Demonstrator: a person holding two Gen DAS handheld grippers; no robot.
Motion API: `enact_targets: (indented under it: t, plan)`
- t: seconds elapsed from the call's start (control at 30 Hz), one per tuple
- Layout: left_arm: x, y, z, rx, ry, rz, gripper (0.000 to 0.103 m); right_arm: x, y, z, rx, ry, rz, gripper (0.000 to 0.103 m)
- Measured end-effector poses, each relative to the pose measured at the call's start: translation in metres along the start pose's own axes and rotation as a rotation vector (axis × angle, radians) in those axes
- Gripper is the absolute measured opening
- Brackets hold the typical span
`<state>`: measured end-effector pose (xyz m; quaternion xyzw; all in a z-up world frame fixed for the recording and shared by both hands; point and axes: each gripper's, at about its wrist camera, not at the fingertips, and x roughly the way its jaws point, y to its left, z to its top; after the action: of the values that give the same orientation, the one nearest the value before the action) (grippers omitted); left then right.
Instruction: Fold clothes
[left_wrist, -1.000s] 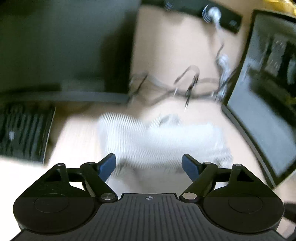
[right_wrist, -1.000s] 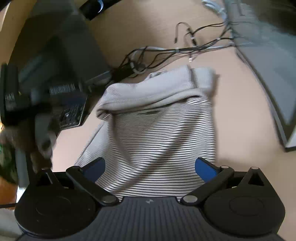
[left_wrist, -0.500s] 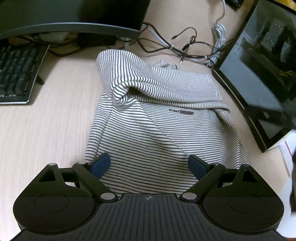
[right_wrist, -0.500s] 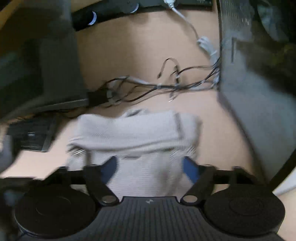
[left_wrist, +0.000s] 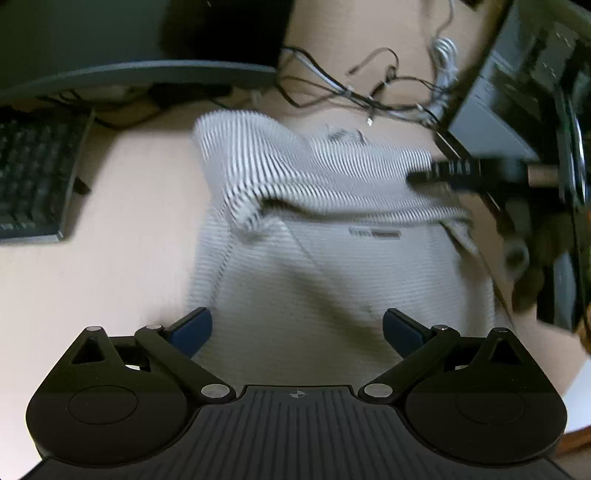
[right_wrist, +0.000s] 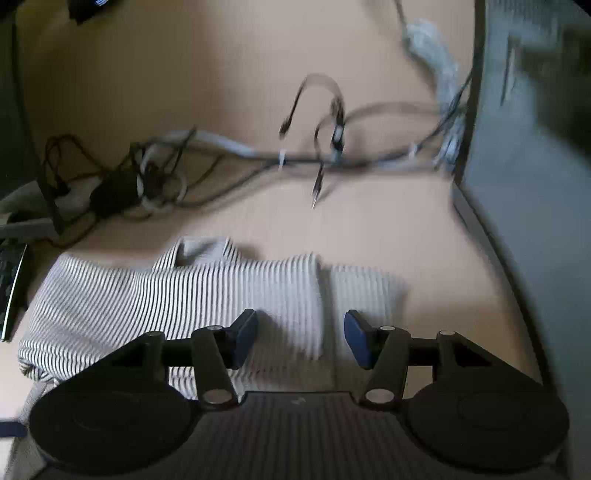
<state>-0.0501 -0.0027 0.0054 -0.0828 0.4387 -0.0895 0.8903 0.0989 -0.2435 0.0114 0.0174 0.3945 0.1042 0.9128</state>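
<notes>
A white shirt with thin black stripes lies partly folded on the beige desk, its top part turned down over the body. My left gripper is open and empty, just above the shirt's near hem. My right gripper is open and empty, low over the folded upper edge of the shirt, its fingers apart on either side of a fold line. The right gripper also shows in the left wrist view at the shirt's right shoulder.
A black keyboard lies to the left under a monitor. A tangle of cables runs across the desk behind the shirt. A dark computer case stands to the right.
The right gripper has moved forward and down to the shirt's folded upper edge and its fingers have narrowed. The left gripper has stayed over the hem, moving slightly nearer.
</notes>
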Motion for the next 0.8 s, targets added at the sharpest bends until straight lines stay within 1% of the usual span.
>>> enact_targets:
  t: [0.03,0.07,0.1,0.2,0.3,0.37,0.47,0.53,0.63,0.77,0.8]
  plan:
    - [0.0,0.0,0.005,0.003,-0.01,0.007,0.101,0.0,0.002,-0.002,-0.008,-0.002,0.007,0.04]
    - [0.0,0.0,0.011,0.007,-0.02,0.014,0.101,-0.003,0.004,-0.002,-0.023,-0.013,0.015,0.03]
    - [0.0,-0.001,0.017,0.012,-0.031,0.017,0.101,-0.006,0.006,-0.001,-0.036,-0.024,0.024,0.017]
    - [0.0,-0.011,0.035,0.047,-0.077,0.002,0.101,-0.03,0.001,0.009,-0.014,-0.088,0.079,0.016]
    - [-0.002,-0.027,0.052,0.097,-0.141,-0.04,0.101,-0.047,-0.008,0.016,-0.008,-0.141,0.053,0.016]
    - [0.002,-0.035,0.06,0.12,-0.172,-0.06,0.101,-0.041,-0.017,0.012,0.003,-0.113,0.024,0.016]
    - [0.019,-0.042,0.07,0.134,-0.18,-0.066,0.101,-0.025,-0.028,0.0,0.033,-0.043,0.008,0.017]
    - [0.036,-0.041,0.072,0.126,-0.149,-0.055,0.101,-0.016,-0.031,-0.01,0.047,-0.002,0.005,0.019]
    - [0.063,-0.031,0.068,0.088,-0.07,-0.006,0.101,-0.02,-0.035,-0.009,0.052,-0.006,0.008,0.021]
    - [0.067,-0.025,0.062,0.086,-0.072,-0.005,0.101,-0.034,-0.041,-0.002,0.04,-0.031,-0.025,0.029]
    - [0.067,-0.024,0.061,0.086,-0.073,-0.005,0.101,-0.039,-0.041,0.001,0.032,-0.051,-0.046,0.034]
